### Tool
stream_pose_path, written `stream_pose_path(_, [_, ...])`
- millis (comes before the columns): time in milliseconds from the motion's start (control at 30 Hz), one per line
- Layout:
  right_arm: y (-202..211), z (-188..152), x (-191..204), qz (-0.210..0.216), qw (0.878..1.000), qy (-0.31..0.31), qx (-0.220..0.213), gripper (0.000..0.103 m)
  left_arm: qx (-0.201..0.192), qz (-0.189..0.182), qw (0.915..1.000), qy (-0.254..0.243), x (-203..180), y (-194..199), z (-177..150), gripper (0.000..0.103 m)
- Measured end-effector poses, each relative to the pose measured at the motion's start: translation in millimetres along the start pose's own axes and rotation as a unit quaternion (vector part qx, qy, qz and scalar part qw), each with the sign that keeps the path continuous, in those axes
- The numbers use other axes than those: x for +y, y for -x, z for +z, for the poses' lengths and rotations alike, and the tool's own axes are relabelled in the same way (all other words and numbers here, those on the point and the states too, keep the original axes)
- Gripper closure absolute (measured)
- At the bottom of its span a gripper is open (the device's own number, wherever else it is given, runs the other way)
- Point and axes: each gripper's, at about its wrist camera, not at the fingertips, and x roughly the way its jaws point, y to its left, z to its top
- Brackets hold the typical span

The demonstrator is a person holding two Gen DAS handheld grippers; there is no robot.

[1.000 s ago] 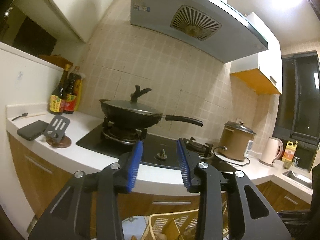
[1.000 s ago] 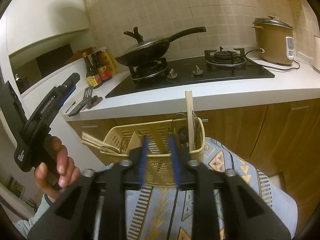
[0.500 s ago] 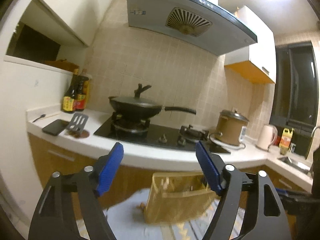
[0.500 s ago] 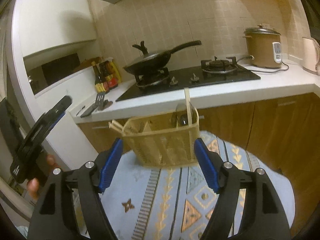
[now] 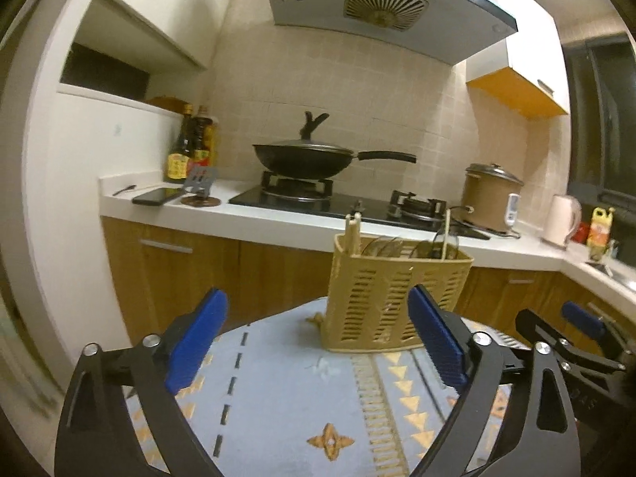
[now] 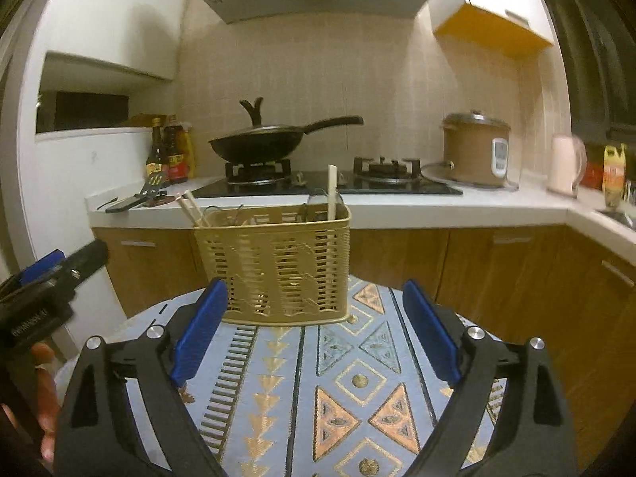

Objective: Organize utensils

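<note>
A utensil basket (image 6: 274, 262) stands on the far part of a cloth-covered surface (image 6: 318, 389), with chopsticks (image 6: 190, 208) leaning at its left end and one stick (image 6: 332, 190) upright at its right. Behind it runs the kitchen surface (image 6: 437, 208). On that, from left to right: a phone (image 5: 153, 195), a spatula (image 5: 200, 181) with bottles (image 5: 190, 149) behind it, a wok (image 5: 304, 157) on the stove (image 5: 318, 200), a rice cooker (image 5: 491, 196), a kettle (image 5: 564, 220). A range hood (image 5: 381, 4) hangs above the stove.
</note>
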Motion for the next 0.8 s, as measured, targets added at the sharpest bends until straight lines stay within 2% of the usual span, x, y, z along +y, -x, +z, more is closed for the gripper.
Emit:
stream_pose_path(233, [-2, -10, 4, -0.012, 1.0, 0.016, -0.012, 0.009, -0.006, 0.042, 0.999, 0.012, 9, -3, -22, 0.008])
stream_pose_path(367, [-2, -11, -2, -0.017, 1.0, 0.013, -0.011, 0.009, 0.004, 0.043, 0.9987, 0.025, 16, -9, -25, 0.008])
stream_pose_path(500, [3, -9, -5, -0.01, 1.0, 0.001, -0.017, 0.008, 0.0, 0.053, 0.9985, 0.012, 14, -9, -26, 0.008])
stream_pose_path(800, [4, -9, -9, -0.012, 1.0, -0.004, -0.009, 0.008, 0.001, 0.041, 0.9991, -0.012, 2, -8, -29, 0.008])
